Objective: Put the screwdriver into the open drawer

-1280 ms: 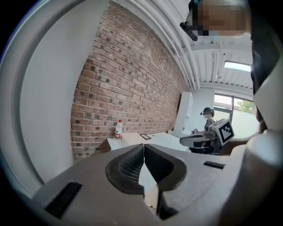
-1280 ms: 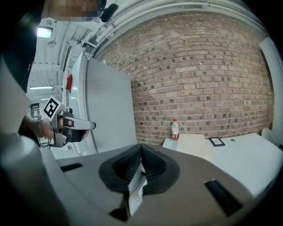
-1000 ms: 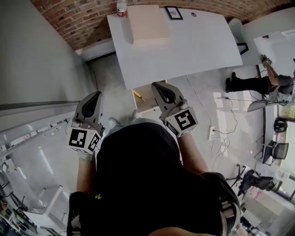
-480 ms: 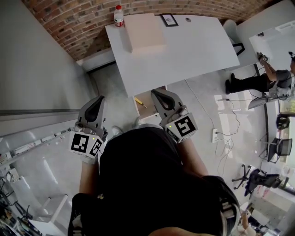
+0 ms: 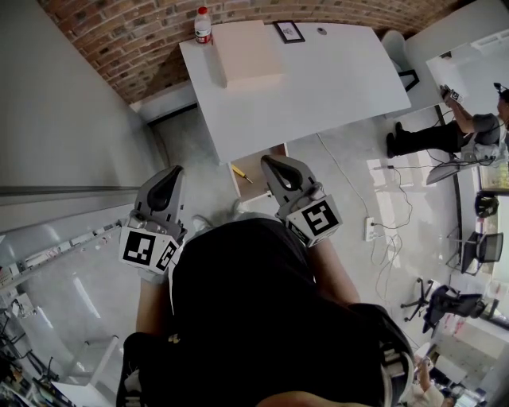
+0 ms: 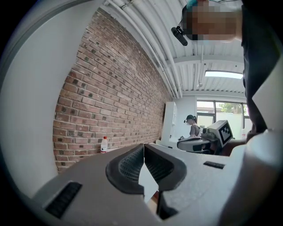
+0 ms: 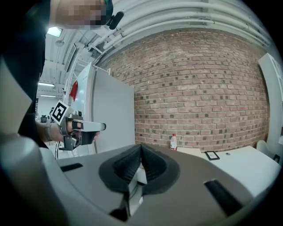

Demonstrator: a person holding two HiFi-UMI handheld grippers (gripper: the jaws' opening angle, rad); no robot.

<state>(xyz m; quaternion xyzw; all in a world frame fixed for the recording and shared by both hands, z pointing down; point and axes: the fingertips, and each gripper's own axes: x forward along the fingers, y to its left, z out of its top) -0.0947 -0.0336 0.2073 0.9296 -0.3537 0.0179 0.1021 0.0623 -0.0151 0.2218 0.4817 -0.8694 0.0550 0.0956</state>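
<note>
The left gripper [image 5: 169,176] is held out in front of the person's dark torso, above the grey floor. Its jaws are closed: in the left gripper view the ribbed pads [image 6: 128,165] meet at the tip with nothing between them.

Further back, a bottle [image 5: 203,24] with a red cap stands at the table's far left corner against the brick wall [image 5: 119,40], just beside a flat beige box [image 5: 248,52].

Between the two grippers in the head view, the yellow-handled screwdriver [image 5: 238,172] lies along the left edge of the open drawer [image 5: 254,181], which sticks out from under the near edge of the white table [image 5: 334,79]. Neither gripper touches it.

The right gripper [image 5: 270,162] hangs over the drawer's right part. Its jaws are also fully closed and hold nothing.

A small picture frame [image 5: 289,32] lies on the table past the box. At the far right another person [image 5: 469,135] stands well away.
</note>
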